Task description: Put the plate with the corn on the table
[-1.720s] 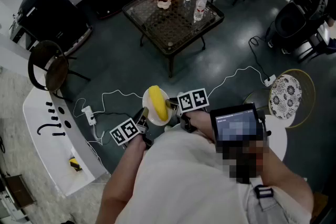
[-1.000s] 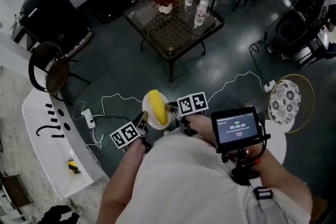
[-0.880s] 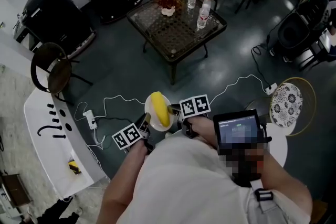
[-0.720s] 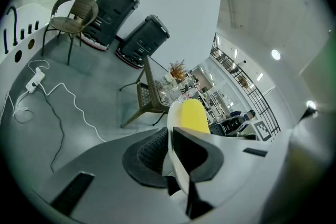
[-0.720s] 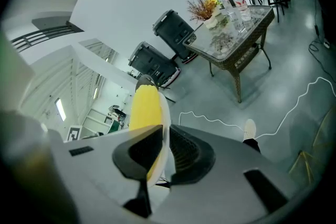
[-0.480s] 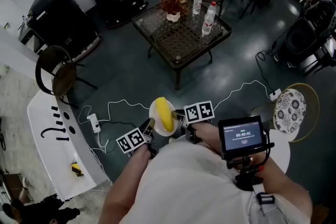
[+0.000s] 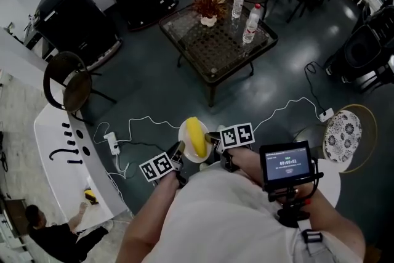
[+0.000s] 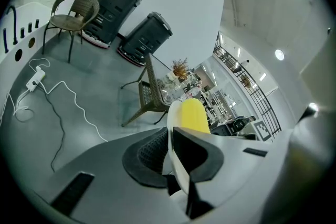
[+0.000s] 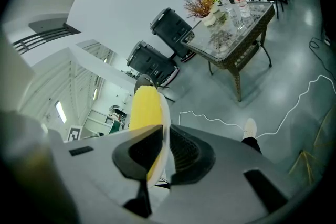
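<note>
A white plate (image 7: 186, 143) carrying a yellow corn cob (image 7: 197, 135) is held in the air above the dark floor, in front of my body. My left gripper (image 7: 178, 154) is shut on the plate's left rim and my right gripper (image 7: 213, 138) is shut on its right rim. In the left gripper view the plate's edge (image 8: 171, 131) runs between the jaws of the left gripper (image 8: 170, 150), with the corn (image 8: 191, 115) beyond. The right gripper (image 9: 160, 150) shows the same, with the plate's rim (image 9: 165, 126) and the corn (image 9: 143, 106). The glass-topped wicker table (image 7: 212, 49) stands farther ahead.
The table bears two water bottles (image 7: 251, 16) and flower pots (image 7: 210, 4). Black bins (image 7: 69, 9) and a round chair (image 7: 66, 80) stand at the left. White cables (image 7: 141, 126) cross the floor. There is a white counter (image 7: 55, 160) at lower left, a patterned stool (image 7: 341, 135) at right, and a person (image 7: 55, 237) crouching at bottom left.
Both grippers keep their hold on the plate. The table and bins have slid lower and rightward in the head view. A person has come into view at bottom left.
</note>
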{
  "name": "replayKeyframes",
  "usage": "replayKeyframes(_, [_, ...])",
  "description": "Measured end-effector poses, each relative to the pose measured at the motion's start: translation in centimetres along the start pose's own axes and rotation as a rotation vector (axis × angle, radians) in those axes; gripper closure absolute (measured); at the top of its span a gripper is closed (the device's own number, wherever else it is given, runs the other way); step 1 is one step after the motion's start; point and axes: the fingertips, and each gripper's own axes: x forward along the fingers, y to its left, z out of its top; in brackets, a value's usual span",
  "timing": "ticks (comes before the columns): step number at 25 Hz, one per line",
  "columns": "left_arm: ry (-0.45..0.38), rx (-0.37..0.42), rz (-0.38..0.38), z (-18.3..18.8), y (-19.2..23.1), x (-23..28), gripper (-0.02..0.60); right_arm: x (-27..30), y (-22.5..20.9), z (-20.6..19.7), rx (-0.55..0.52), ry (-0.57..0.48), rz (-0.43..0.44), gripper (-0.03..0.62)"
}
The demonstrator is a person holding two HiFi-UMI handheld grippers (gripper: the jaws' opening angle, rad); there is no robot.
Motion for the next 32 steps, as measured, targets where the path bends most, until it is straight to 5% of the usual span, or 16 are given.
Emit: replayKeyframes(32, [-0.001,-0.004,0.014,11.5,-3.2,15.9,0.545,1.8,-7.4,18.5,-0.022,0.014,0.028,0.546])
